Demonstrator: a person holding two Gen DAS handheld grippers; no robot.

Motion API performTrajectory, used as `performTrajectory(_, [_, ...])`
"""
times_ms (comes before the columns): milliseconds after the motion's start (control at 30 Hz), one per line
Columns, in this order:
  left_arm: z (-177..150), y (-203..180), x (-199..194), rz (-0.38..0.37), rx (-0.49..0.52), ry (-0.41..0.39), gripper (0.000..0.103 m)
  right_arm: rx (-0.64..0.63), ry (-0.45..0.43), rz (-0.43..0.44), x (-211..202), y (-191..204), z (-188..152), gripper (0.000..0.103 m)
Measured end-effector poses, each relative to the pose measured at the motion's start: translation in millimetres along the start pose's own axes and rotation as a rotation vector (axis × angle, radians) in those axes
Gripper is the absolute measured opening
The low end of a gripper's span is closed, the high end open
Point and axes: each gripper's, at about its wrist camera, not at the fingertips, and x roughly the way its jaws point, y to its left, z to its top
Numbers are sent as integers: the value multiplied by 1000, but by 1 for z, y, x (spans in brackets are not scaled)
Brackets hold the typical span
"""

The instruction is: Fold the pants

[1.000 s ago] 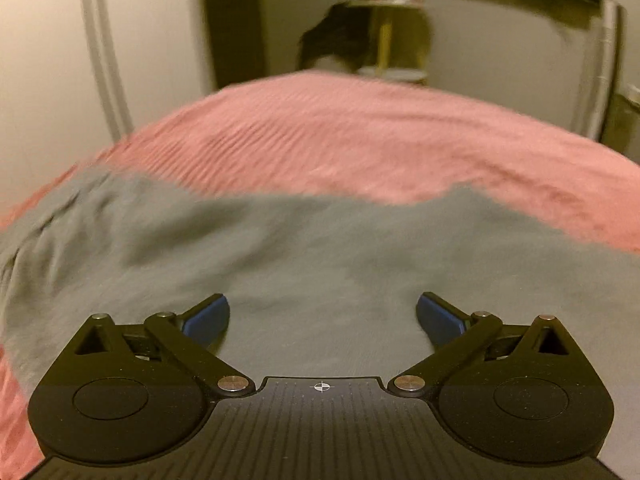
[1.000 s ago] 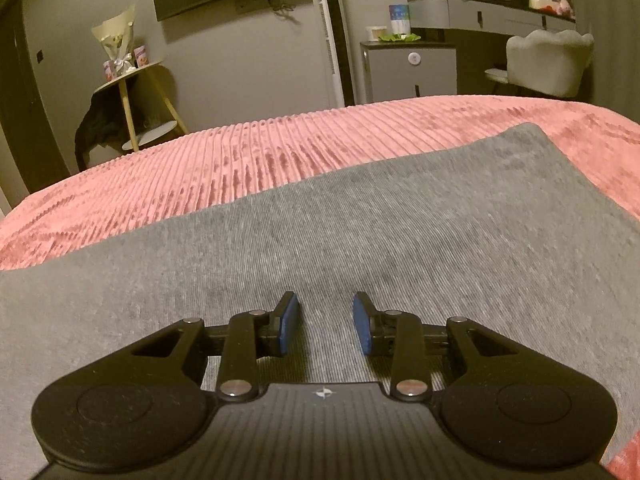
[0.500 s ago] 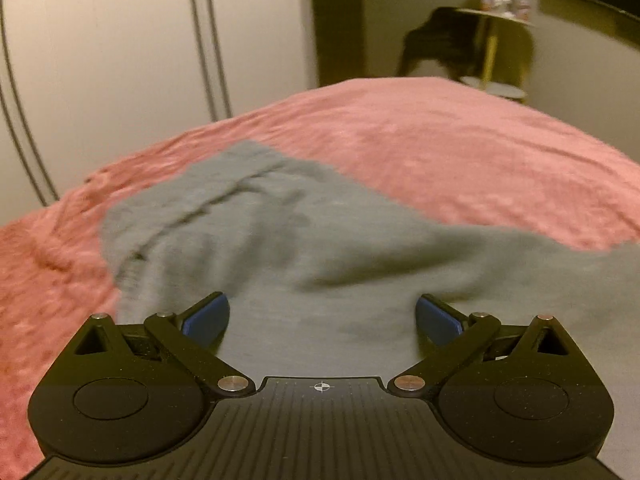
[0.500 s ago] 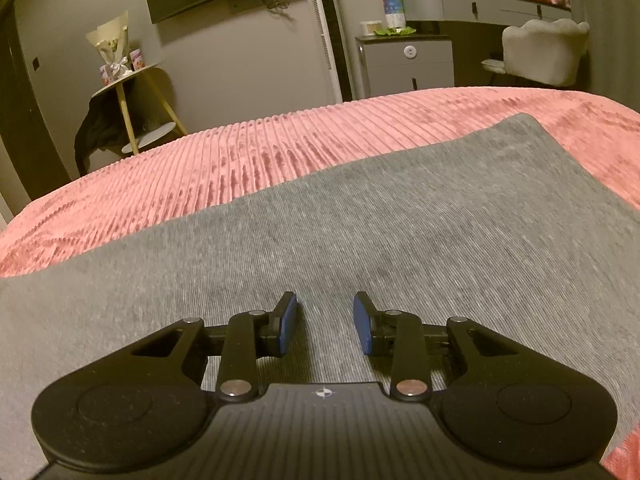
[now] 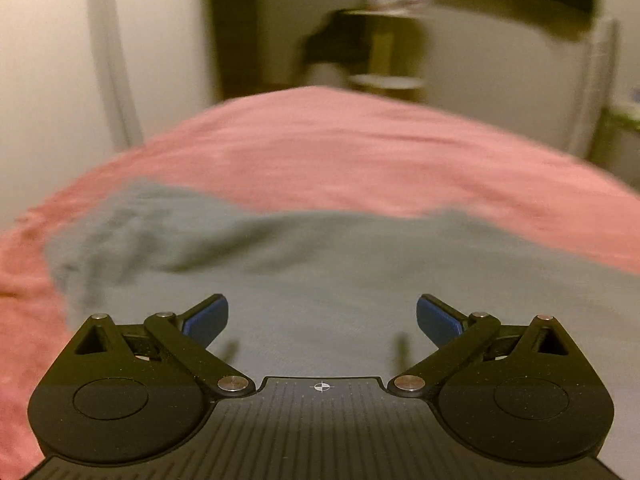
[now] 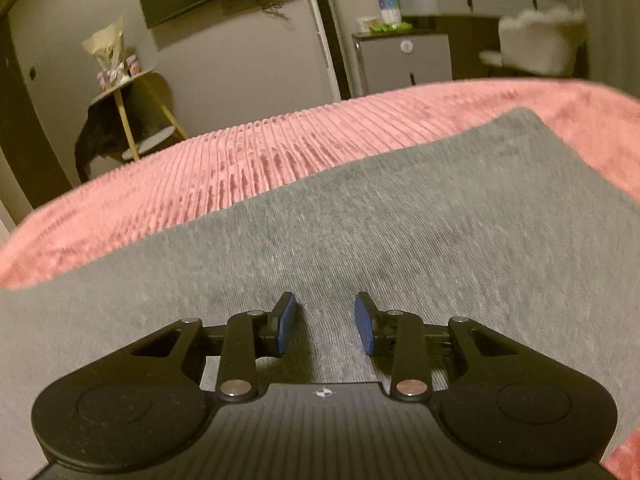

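Grey pants (image 5: 320,264) lie spread on a pink ribbed bedspread (image 5: 340,152). In the left wrist view their wrinkled end lies at the left, near the bed's edge. My left gripper (image 5: 322,318) is wide open and empty, just above the grey fabric. In the right wrist view the pants (image 6: 400,220) lie flat, with one corner at the far right. My right gripper (image 6: 326,322) hovers over them, its jaws partly open with nothing between them. Both views are motion blurred.
The pink bedspread (image 6: 248,152) extends beyond the pants. A small round side table (image 6: 132,120) with dark cloth hung on it stands past the bed. A grey cabinet (image 6: 404,60) and a white fluffy chair (image 6: 536,48) stand at the far right. A white wardrobe (image 5: 60,60) stands left.
The left wrist view swung left, then back right, so the wrinkled pants end sits further left. The right wrist view tilted and rose slightly. Both grippers kept their openings.
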Motion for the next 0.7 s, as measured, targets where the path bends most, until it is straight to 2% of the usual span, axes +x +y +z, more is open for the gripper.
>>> performTrajectory(167, [-22,-70,-40,-294,-72,90,103,224,130,131,-12,-41,15,33])
performTrajectory(233, [-36,-89,-42,-332,-77,134,103,293,154,132,-21,-65,19,33])
performTrajectory(333, [-63,-107,-32,-313,-39,203,103,489,171,92,-41,-124,22,33])
performTrajectory(400, [-75,-112,-22,-271,-17,259,103,532,151,25,-60,-154,21,32])
performTrajectory(467, [-72,-116,-27,-263,-5,212,103,519,105,-38,-83,-171,19,32])
performTrajectory(533, [-72,-118,-29,-261,-3,189,103,521,104,-87,-98,-180,14,33])
performTrajectory(600, [-74,-118,-25,-261,-8,203,103,567,108,-36,-101,-185,8,32])
performTrajectory(700, [-74,-116,-30,-260,-10,183,103,571,140,-36,-97,-181,7,32])
